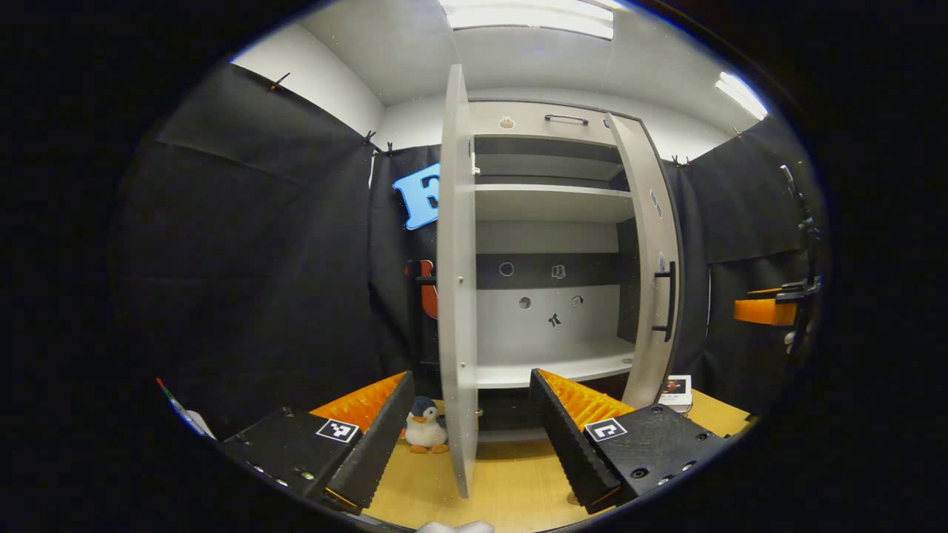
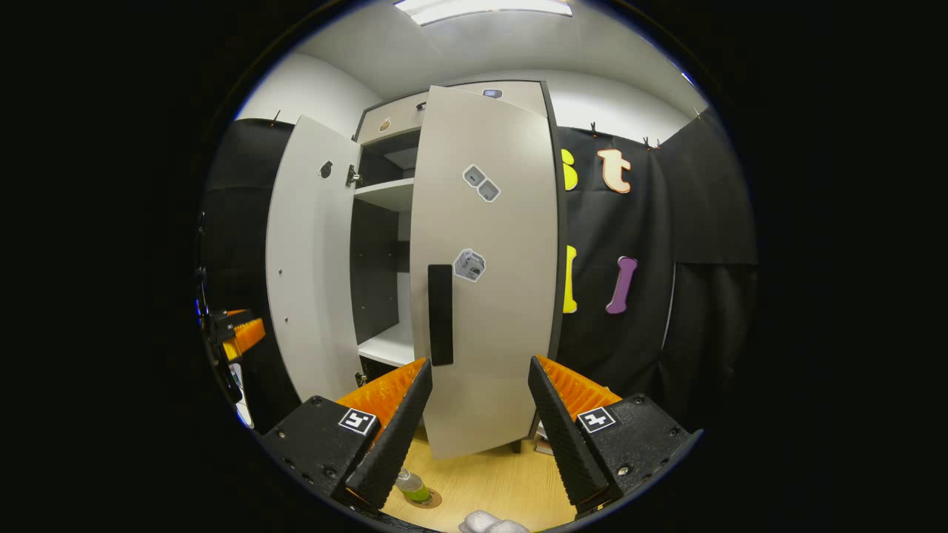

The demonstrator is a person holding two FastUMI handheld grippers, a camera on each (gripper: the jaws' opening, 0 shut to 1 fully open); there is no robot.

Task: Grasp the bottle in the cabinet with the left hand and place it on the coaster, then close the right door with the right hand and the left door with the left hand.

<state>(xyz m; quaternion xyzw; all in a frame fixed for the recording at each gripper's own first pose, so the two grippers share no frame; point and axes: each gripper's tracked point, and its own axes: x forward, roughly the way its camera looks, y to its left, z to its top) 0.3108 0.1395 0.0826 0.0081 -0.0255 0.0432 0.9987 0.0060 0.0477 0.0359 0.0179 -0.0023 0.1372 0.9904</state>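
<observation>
A small clear plastic bottle of green liquid (image 2: pixel 412 486) stands upright on a round brown coaster (image 2: pixel 429 500) on the light wooden tabletop (image 2: pixel 503 481), low in the right gripper view just beside that gripper's left finger. Behind it rises the tall pale-grey cabinet (image 1: pixel 548 252), its shelves bare. The flat grey right door (image 2: pixel 489 281), with a black bar handle (image 2: pixel 440 314) and small stickers, hangs partly open directly ahead of the right gripper (image 2: pixel 480 385), whose fingers are spread wide with nothing between them. The grey left door (image 1: pixel 455 296) stands edge-on in the left gripper view, between the parted, unloaded fingers of the left gripper (image 1: pixel 472 396). A small plush penguin (image 1: pixel 425 426) sits on the table by that door's foot, and a small printed box (image 1: pixel 675 392) rests near the cabinet's right side.
</observation>
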